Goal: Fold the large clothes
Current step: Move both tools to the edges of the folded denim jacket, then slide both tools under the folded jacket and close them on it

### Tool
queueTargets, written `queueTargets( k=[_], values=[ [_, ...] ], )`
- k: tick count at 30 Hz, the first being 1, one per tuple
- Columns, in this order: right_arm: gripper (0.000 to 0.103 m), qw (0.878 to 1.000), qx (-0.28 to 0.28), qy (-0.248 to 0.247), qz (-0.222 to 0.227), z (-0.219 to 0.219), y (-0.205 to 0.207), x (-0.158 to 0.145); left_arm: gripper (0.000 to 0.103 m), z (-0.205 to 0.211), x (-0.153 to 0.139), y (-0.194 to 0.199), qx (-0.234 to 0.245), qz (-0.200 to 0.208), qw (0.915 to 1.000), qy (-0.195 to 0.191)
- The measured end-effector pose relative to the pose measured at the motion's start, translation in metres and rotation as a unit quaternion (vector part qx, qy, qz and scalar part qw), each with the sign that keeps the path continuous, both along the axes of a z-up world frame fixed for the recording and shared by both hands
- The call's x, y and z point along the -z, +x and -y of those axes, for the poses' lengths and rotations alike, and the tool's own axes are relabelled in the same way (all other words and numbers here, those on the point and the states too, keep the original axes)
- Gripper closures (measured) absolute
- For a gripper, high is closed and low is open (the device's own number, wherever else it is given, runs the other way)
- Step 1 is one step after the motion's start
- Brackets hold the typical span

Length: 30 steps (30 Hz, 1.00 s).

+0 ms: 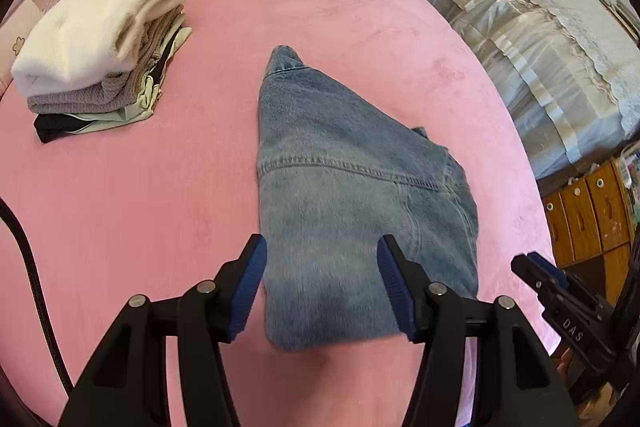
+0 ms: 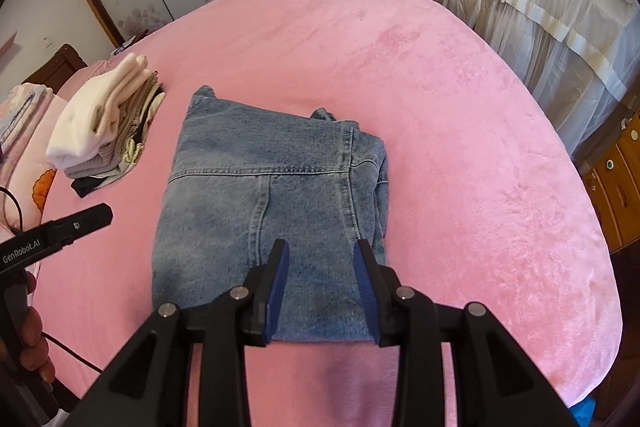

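Where both tongs gape, folded jeans point(image 2: 268, 203) below

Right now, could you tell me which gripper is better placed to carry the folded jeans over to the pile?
Probably the left gripper: it hangs open on the folded jeans' pile side.

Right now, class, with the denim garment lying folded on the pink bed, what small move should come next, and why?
Probably lower both grippers to the folded denim garment and carry it toward the stack of folded clothes. The left gripper and right gripper stand open above it holding nothing, and the fold looks compact on the pink bed.
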State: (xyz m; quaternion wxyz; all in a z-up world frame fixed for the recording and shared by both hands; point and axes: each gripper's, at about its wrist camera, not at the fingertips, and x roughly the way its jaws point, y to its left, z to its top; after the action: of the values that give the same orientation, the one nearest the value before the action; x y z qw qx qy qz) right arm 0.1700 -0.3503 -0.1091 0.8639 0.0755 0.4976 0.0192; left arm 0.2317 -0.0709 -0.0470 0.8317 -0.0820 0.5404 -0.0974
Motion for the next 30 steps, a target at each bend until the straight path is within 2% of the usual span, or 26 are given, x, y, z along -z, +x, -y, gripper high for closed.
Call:
queueTargets(
  k=[4,8,14,15,17,20,25,30],
  values=[
    [0.053,1.000,-0.008,-0.002,0.015,-0.006,-0.011,-0.011,0.043,0.000,-0.008,-0.016,-0.003,0.017,0.9998,0.004],
    [0.049,1.000,-0.021,-0.005,0.022,-0.012,-0.017,-0.018,0.043,-0.003,-0.013,-0.028,-0.008,0.023,0.9997,-0.001],
    [0.044,0.999,-0.027,-0.013,0.036,-0.016,-0.025,-0.025,0.031,-0.016,-0.002,-0.032,-0.012,-0.023,0.9996,-0.013],
    [0.044,0.999,-0.027,-0.014,0.037,-0.016,-0.025,-0.026,0.026,-0.017,-0.002,-0.033,-0.009,-0.026,0.9996,-0.011],
    [0.038,0.999,-0.026,-0.009,0.036,-0.014,-0.026,-0.027,0.025,-0.020,-0.001,-0.034,-0.007,-0.028,0.9995,-0.015],
    [0.029,0.999,-0.023,0.002,0.028,-0.009,-0.025,-0.026,0.025,-0.027,0.000,-0.033,-0.003,-0.035,0.9988,-0.035],
    [0.028,1.000,-0.018,0.011,-0.003,0.005,-0.012,-0.006,0.025,-0.033,0.014,-0.021,0.011,-0.053,0.9965,-0.064],
    [0.028,0.998,-0.004,0.047,-0.044,0.025,0.006,0.025,0.022,-0.038,0.047,-0.003,0.013,-0.099,0.9860,-0.134]
  ],
)
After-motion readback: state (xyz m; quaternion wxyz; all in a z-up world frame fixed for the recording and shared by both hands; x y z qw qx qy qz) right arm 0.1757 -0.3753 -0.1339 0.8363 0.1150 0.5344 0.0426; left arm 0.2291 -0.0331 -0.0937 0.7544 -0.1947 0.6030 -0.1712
